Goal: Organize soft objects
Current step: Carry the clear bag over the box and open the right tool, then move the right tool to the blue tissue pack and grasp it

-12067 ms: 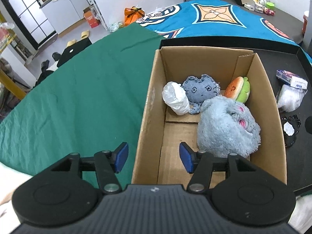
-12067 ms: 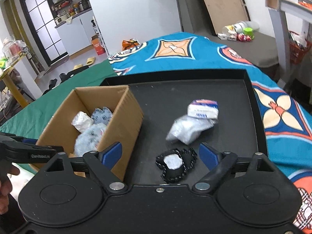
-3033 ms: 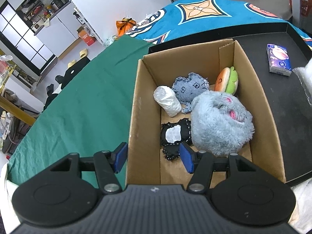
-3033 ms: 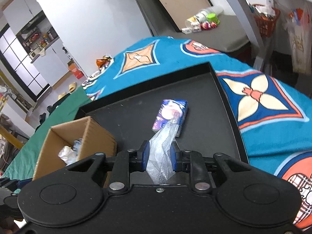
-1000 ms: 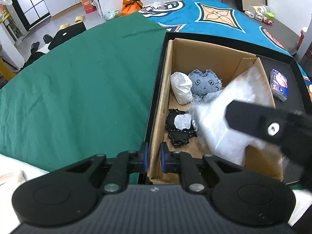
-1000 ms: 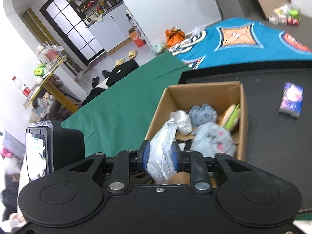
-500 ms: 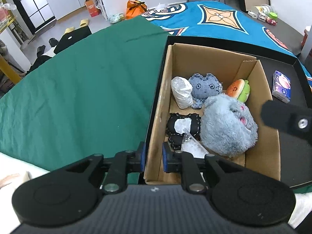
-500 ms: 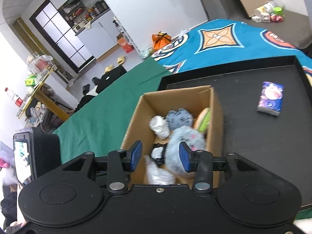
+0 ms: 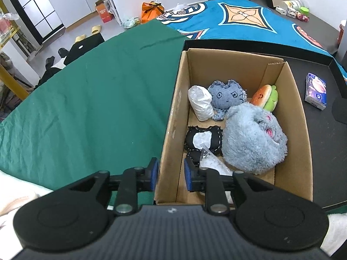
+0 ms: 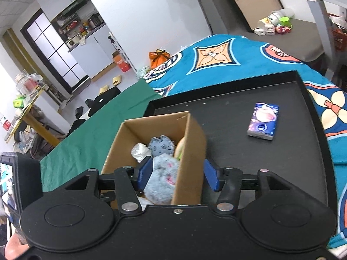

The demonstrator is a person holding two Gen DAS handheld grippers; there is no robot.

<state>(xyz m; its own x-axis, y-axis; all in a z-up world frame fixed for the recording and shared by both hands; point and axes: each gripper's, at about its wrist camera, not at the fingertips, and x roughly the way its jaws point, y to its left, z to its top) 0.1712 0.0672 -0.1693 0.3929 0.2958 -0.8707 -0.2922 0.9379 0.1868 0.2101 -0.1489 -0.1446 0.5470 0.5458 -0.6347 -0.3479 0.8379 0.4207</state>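
Tissue pack (image 10: 263,121) is the last soft thing outside the box (image 10: 190,151), flat on the tray (image 10: 303,151), ahead-right of my right gripper (image 10: 177,174), long axis pointing away. Right is nearer; its jaws are opening, empty. Left gripper (image 9: 170,173) opening, astride the box wall, not pressing.

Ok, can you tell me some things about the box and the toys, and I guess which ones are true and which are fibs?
1. The fluffy grey plush is inside the cardboard box. True.
2. The tissue pack is inside the box. False: it lies outside, on the black tray.
3. The burger plush lies on the green cloth. False: it is in the box.
4. The right gripper grips the clear plastic bag. False: its jaws are opening and empty; the bag lies in the box.
5. The left gripper straddles the box's wall. True.
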